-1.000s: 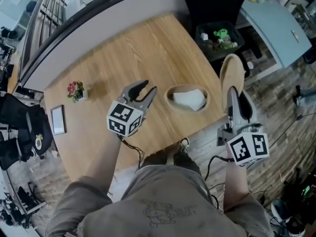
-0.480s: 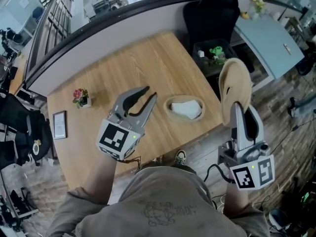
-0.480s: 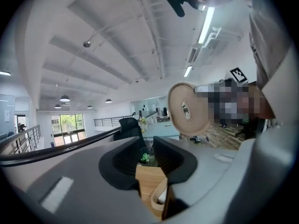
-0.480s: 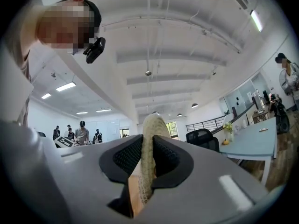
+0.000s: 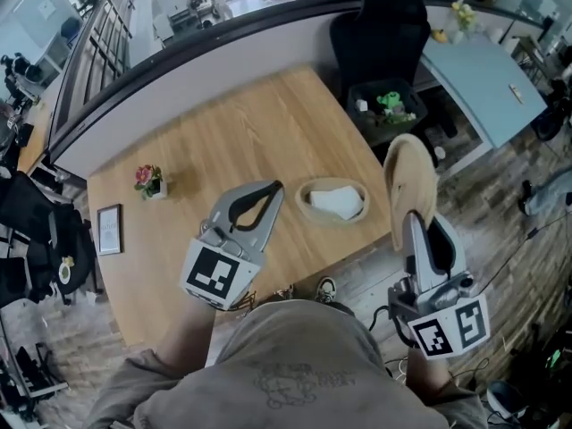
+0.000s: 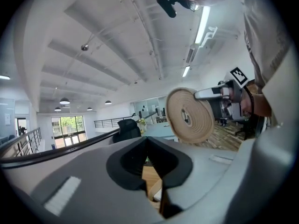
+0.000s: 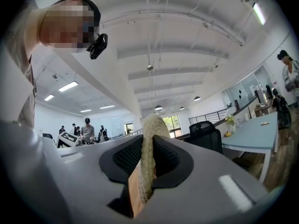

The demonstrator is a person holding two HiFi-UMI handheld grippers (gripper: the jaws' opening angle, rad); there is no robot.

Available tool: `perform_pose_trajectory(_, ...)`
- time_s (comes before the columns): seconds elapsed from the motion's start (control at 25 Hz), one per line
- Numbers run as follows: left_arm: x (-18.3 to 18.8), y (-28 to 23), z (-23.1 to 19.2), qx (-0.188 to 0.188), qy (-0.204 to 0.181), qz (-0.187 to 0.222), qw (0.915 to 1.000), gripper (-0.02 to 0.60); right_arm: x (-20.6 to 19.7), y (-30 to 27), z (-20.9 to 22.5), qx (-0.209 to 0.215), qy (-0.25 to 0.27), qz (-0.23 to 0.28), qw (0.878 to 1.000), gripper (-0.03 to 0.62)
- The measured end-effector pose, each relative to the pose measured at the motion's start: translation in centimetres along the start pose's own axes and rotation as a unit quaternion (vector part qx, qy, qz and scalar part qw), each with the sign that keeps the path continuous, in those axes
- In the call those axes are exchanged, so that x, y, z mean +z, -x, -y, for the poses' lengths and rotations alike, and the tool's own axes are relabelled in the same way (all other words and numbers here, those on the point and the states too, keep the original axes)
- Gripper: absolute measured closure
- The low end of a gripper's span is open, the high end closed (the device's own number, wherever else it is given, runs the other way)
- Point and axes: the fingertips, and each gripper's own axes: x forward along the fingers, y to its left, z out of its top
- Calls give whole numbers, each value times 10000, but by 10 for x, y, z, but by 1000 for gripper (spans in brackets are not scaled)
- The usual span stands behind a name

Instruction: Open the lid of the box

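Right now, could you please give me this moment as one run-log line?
lid: off, clamped in right gripper | box: open on table | left gripper: just closed, empty

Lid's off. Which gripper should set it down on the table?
Right. The right gripper clamps the round woven lid on edge, clear of the oval box; the left gripper has just closed, empty.

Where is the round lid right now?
In the head view the lid is on the right, held up in the right gripper, beside the open box.
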Motion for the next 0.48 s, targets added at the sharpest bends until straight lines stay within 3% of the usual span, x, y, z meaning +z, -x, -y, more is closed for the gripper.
perform_pose_trajectory(0.16, -4, 2, 3, -5, 34, -75, 10000, 580, -19, -4, 0, -20, -98, -250, 9996, 523)
perform_pose_trajectory(0.48, -2, 4, -3, 114, -66, -128, 9998, 581, -19, -3, 8, -111, -70, -255, 9996, 523)
